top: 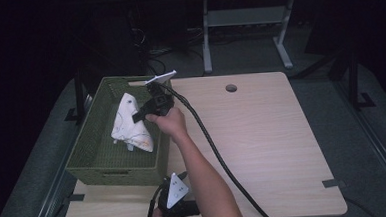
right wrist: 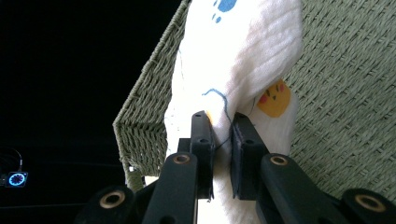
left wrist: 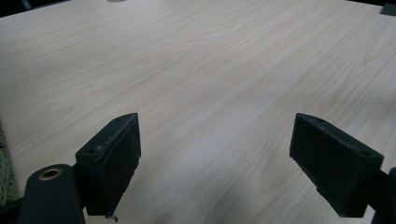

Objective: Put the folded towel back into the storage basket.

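A white cloth [top: 131,126] with small blue and yellow prints hangs inside the green woven basket [top: 88,156] at the table's left. My right gripper [top: 137,116] is shut on the cloth's upper fold and holds it up over the basket. In the right gripper view the cloth [right wrist: 243,60] is pinched between the two jaws of that gripper [right wrist: 223,135], with the basket wall [right wrist: 345,93] behind. My left gripper [top: 178,192] rests low at the table's front edge. In the left gripper view it [left wrist: 215,158] stands open over the bare wooden table [left wrist: 210,70].
The light wooden table [top: 262,135] has a round cable hole [top: 231,88] near its far edge. A thick black cable [top: 218,152] trails from the right gripper across the tabletop. A metal desk frame [top: 246,20] stands on the dark floor beyond.
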`<control>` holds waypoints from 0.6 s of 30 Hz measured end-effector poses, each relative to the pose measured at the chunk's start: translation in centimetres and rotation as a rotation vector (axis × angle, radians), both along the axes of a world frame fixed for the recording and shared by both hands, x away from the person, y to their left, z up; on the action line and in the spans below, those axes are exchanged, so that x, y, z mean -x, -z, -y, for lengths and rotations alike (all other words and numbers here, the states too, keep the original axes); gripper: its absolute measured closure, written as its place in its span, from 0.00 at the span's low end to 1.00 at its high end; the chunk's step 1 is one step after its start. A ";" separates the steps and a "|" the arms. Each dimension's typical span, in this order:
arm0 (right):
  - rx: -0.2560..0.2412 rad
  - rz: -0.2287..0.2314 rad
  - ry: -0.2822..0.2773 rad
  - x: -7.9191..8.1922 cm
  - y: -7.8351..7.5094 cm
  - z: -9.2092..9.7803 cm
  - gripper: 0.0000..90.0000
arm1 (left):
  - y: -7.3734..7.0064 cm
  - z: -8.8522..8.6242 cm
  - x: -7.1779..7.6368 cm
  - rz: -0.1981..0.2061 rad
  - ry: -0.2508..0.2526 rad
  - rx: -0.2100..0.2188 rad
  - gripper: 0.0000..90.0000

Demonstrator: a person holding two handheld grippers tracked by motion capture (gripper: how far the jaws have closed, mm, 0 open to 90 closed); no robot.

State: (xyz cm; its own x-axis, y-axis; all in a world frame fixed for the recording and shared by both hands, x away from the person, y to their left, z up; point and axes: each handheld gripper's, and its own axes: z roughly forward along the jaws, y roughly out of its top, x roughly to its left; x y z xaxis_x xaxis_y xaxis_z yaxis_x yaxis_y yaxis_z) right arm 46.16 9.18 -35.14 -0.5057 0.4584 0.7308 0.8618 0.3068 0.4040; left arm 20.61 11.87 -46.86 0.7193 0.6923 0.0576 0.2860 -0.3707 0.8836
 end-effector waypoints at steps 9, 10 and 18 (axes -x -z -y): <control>0.014 -0.004 -0.011 -0.3 0.4 -0.1 0.78 | 0.0 0.0 0.0 -0.001 0.000 0.001 0.19; 0.019 -0.001 -0.009 -0.3 0.5 -0.2 0.75 | 0.0 0.0 0.0 -0.001 0.000 0.002 0.19; 0.055 0.011 -0.014 -0.3 0.6 -0.1 0.73 | 0.0 0.0 0.0 -0.001 -0.002 0.001 0.19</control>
State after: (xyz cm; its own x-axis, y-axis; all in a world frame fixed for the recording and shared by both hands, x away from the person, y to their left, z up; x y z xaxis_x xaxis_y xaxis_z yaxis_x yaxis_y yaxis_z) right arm 46.46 9.33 -35.76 -0.5201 0.4907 0.6991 0.8530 0.3405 0.3956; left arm 20.63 11.91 -46.85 0.7178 0.6939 0.0566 0.2874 -0.3693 0.8837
